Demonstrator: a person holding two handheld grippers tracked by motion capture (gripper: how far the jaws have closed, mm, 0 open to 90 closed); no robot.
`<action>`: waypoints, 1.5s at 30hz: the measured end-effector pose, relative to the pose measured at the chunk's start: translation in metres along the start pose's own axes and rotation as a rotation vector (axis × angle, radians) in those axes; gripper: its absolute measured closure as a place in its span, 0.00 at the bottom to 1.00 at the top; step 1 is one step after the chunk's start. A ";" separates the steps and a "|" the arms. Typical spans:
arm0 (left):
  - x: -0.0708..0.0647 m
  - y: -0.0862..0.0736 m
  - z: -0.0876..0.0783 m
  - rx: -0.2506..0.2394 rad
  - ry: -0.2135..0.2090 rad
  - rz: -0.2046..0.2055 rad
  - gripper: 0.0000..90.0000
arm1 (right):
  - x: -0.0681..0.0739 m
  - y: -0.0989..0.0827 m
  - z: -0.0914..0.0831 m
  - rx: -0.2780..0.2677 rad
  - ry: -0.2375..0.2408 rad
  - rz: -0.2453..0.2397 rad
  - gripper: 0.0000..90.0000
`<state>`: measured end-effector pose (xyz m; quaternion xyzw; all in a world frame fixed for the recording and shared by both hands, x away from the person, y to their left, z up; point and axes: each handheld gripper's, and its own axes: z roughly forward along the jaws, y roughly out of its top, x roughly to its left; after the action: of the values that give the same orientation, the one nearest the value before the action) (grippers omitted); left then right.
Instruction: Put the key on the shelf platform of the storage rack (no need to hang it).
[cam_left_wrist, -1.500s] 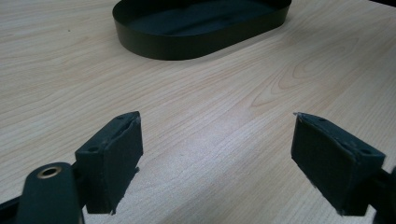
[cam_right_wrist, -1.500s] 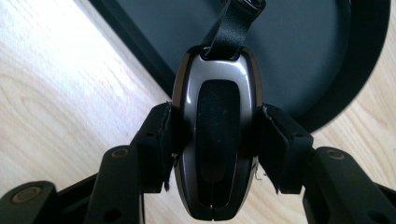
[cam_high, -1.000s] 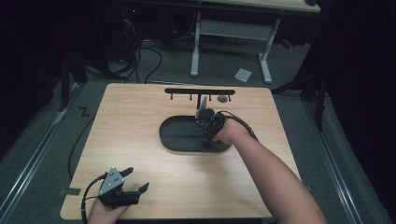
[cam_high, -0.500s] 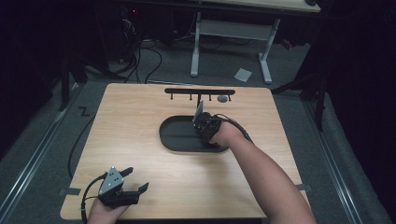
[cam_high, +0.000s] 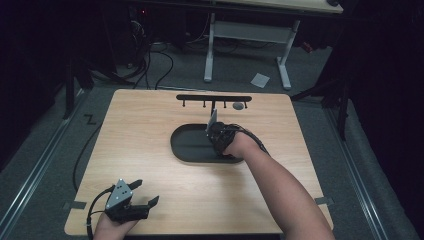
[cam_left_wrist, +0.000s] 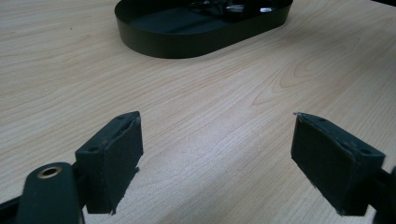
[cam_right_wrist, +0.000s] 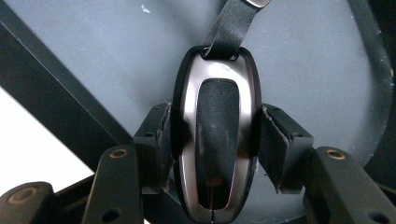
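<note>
Now key fob (cam_right_wrist: 214, 140) sits between right gripper (cam_right_wrist: 212, 151) fingers (cam_right_wrist: 154, 149).

We see our left hand-held gripper (cam_left_wrist: 217, 163), jaws wide apart, above the pale wooden table (cam_left_wrist: 219, 98); a black oval metal tray (cam_left_wrist: 187, 39) sits beyond.

You are working in a lab or test room set up for recording, not a home. The light wooden table (cam_high: 150, 165) stands alone on grey carpet (cam_high: 45, 150), with dark surroundings on every side. Loose black cables (cam_high: 150, 65) trail across the floor behind it, near the white metal legs of a second desk (cam_high: 210, 50). A metal floor rail (cam_high: 30, 185) runs along the table's left side.
</note>
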<state>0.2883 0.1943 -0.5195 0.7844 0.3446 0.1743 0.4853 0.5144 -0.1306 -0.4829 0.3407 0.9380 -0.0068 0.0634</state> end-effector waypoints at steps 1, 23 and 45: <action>0.000 0.000 0.000 0.000 0.001 -0.001 0.19 | 0.001 0.000 0.000 0.000 -0.002 0.003 0.54; -0.002 0.000 0.003 0.015 -0.008 0.008 0.19 | 0.003 -0.027 -0.032 -0.138 -0.004 0.074 0.38; -0.004 -0.001 0.006 0.034 -0.002 0.015 0.19 | 0.037 -0.099 -0.036 -0.439 -0.046 0.102 0.38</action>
<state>0.2887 0.1879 -0.5229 0.7953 0.3413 0.1712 0.4710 0.4191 -0.1813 -0.4548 0.3657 0.8968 0.1928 0.1575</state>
